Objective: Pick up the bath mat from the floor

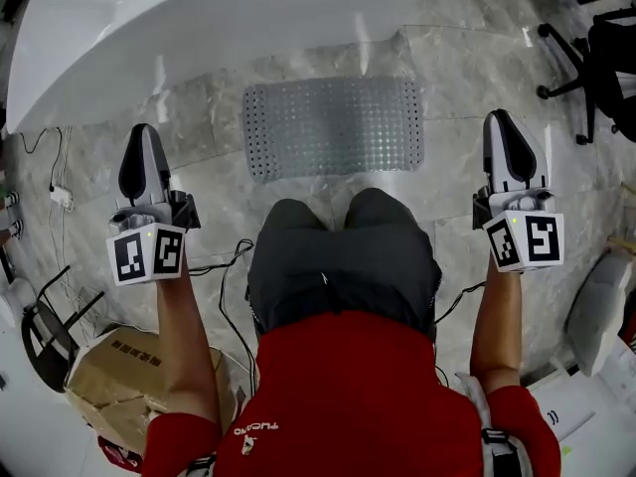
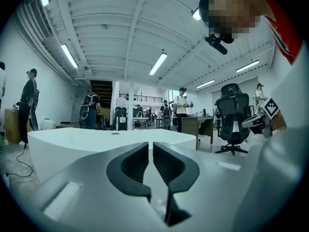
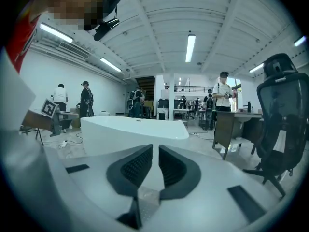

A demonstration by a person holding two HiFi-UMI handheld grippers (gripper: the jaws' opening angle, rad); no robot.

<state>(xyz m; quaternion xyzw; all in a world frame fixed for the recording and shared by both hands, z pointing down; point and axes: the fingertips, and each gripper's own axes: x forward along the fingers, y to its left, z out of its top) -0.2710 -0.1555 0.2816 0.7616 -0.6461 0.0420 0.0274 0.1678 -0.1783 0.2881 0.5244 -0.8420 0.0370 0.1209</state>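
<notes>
I see my left hand-held gripper [image 1: 145, 133] and right hand-held gripper [image 1: 500, 118] shut, empty, flanking the bath mat [image 1: 333, 127].

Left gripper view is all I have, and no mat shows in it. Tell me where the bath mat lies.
Observer: The bath mat lies flat on the floor, between the bathtub and the person's knees.
Operator: Place both grippers against it.
Observer: In the head view the left gripper is off the mat's left end and the right gripper is off its right end. Neither touches it.
Operator: Report the right jaws.
Observer: Shut, with nothing between them.
</notes>
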